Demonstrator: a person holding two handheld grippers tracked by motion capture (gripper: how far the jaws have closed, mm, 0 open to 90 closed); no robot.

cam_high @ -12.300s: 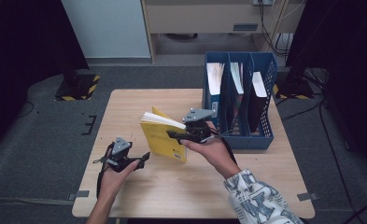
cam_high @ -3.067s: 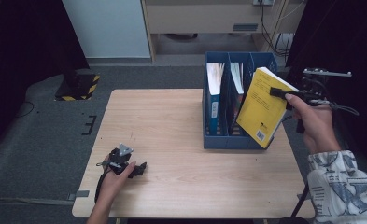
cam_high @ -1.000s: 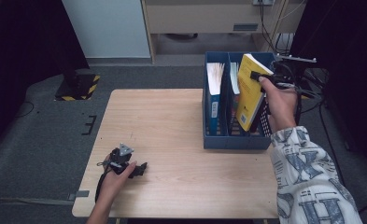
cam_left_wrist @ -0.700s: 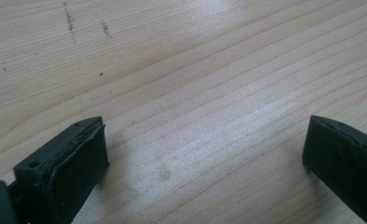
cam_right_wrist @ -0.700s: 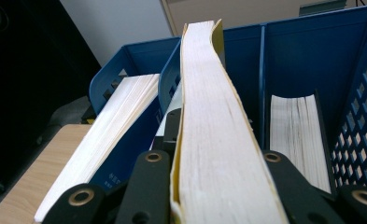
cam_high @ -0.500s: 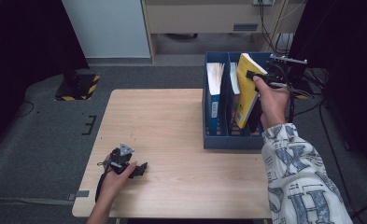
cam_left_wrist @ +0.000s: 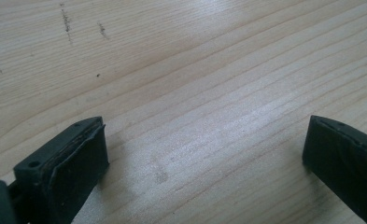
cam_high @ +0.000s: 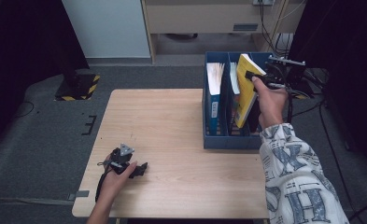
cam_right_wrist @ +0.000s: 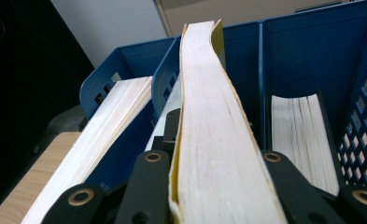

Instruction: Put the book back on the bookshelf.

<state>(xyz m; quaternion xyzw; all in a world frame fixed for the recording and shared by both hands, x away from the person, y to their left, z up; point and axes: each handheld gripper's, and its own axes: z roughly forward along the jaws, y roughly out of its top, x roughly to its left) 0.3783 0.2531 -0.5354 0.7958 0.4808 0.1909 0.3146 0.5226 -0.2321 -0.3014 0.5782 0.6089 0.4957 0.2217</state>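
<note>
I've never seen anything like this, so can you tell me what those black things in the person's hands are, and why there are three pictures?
Those black things are grippers: hand-held tongs with two jaws each. A person sits at a wooden table and holds one in each hand.

The big picture comes from a camera up high, looking down. The other two come from little cameras riding on the grippers, looking along their jaws.

The left gripper rests on the table with its jaws wide open and nothing between them; its own camera sees just wood.

The right gripper is squeezing a yellow book and holding it, tilted, in a slot of the blue file rack on the table. Its camera looks right along the book's pages. Other books already stand in the rack.
</note>
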